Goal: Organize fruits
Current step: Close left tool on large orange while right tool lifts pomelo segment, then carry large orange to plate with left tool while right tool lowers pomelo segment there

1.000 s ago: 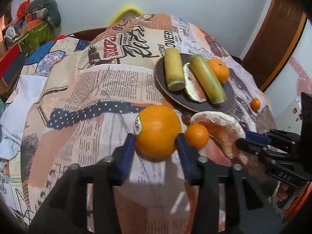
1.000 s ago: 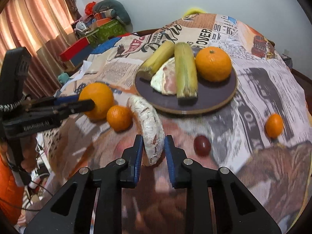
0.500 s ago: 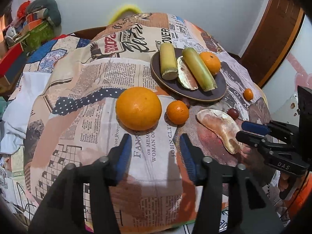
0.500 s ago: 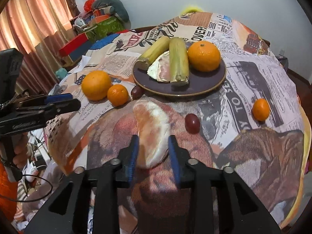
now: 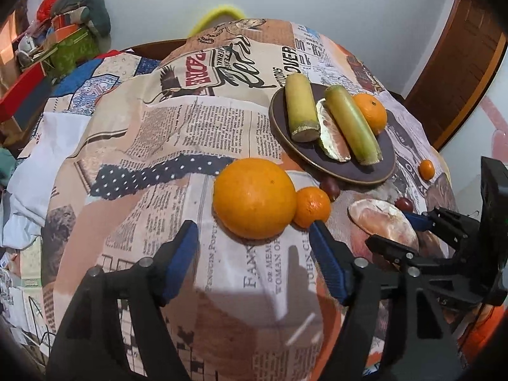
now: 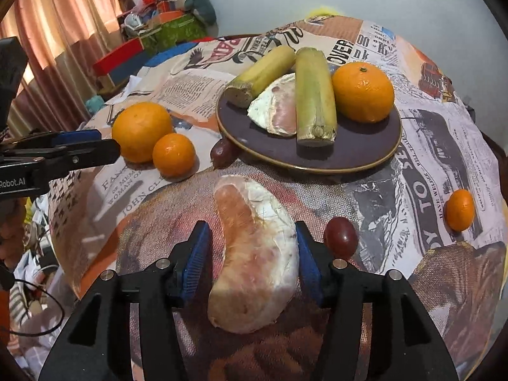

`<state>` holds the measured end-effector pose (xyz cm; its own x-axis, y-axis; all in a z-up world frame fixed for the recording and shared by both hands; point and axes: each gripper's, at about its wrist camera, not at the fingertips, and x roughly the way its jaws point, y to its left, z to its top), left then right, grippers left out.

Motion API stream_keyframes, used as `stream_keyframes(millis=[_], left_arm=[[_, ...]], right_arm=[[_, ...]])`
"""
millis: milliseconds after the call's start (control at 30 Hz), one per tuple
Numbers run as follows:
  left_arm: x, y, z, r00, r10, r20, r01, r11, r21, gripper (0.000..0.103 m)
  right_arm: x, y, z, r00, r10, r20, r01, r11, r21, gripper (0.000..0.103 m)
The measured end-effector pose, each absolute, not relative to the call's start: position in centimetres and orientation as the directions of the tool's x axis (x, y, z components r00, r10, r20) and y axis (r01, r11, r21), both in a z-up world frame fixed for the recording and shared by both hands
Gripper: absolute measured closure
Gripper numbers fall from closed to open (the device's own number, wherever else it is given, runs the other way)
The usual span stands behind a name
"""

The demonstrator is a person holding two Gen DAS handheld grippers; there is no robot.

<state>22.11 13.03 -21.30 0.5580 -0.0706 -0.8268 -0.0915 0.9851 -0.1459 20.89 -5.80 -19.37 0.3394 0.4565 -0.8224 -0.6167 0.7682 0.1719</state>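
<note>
A dark plate (image 5: 349,174) (image 6: 365,155) holds two sugarcane pieces (image 6: 314,95), a pomelo wedge (image 6: 279,111) and an orange (image 6: 363,90). A big orange (image 5: 254,198) (image 6: 141,131) and a small mandarin (image 5: 311,206) (image 6: 173,154) lie on the cloth. My left gripper (image 5: 254,247) is open and empty, just short of the big orange. My right gripper (image 6: 250,244) is open, its jaws astride a peeled pomelo segment (image 6: 254,254) (image 5: 382,222) lying on the cloth.
Two grapes (image 6: 341,238) (image 6: 222,155) and a tiny mandarin (image 6: 459,209) lie loose near the plate. The table has a newspaper-print cloth (image 5: 190,127) and drops off at the near edge. Boxes and clutter (image 6: 158,28) stand at the back left.
My left gripper let go of the big orange, set it on the cloth, and drew back. My right gripper opened around the pomelo segment, which now lies flat.
</note>
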Motion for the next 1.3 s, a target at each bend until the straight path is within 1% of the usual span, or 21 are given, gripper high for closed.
stream_keyframes(millis=[33, 200, 333, 400, 600, 667, 1000, 1300], left_arm=[[22.4, 13.0, -21.4, 0.555, -0.073, -0.829, -0.09, 0.985, -0.147, 0.03], [23.8, 12.6, -22.2, 0.54, -0.074, -0.838, -0.083, 0.987, -0.14, 0.03], [24.6, 12.8, -22.8, 0.533, -0.083, -0.842, -0.092, 0.984, -0.155, 0.03], [25.0, 12.9, -22.7, 0.539, -0.09, -0.838, -0.088, 0.983, -0.162, 0.03], [25.9, 13.1, -22.6, 0.548, -0.098, -0.831, -0.088, 0.981, -0.173, 0.03], [25.8, 13.1, -22.6, 0.557, -0.079, -0.827, -0.099, 0.982, -0.161, 0.038], [24.8, 13.0, -21.6, 0.57, -0.078, -0.818, -0.096, 0.982, -0.16, 0.039], [25.1, 11.8, -18.9, 0.625, -0.102, -0.774, -0.061, 0.982, -0.179, 0.039]], right_arm=[[20.8, -5.9, -19.3, 0.352, 0.449, -0.821, -0.616, 0.772, 0.158, 0.063], [20.9, -6.2, -19.0, 0.364, 0.465, -0.807, -0.608, 0.775, 0.172, 0.065], [21.3, -6.6, -18.4, 0.363, 0.492, -0.791, -0.589, 0.779, 0.214, 0.077], [21.6, -6.8, -17.8, 0.364, 0.509, -0.78, -0.587, 0.776, 0.232, 0.079], [21.8, -6.7, -17.6, 0.362, 0.507, -0.782, -0.595, 0.771, 0.225, 0.08], [21.6, -6.9, -17.6, 0.362, 0.513, -0.779, -0.592, 0.772, 0.233, 0.08], [21.6, -7.6, -15.9, 0.397, 0.539, -0.742, -0.591, 0.769, 0.243, 0.082], [23.2, -8.3, -13.4, 0.468, 0.546, -0.695, -0.582, 0.782, 0.223, 0.083]])
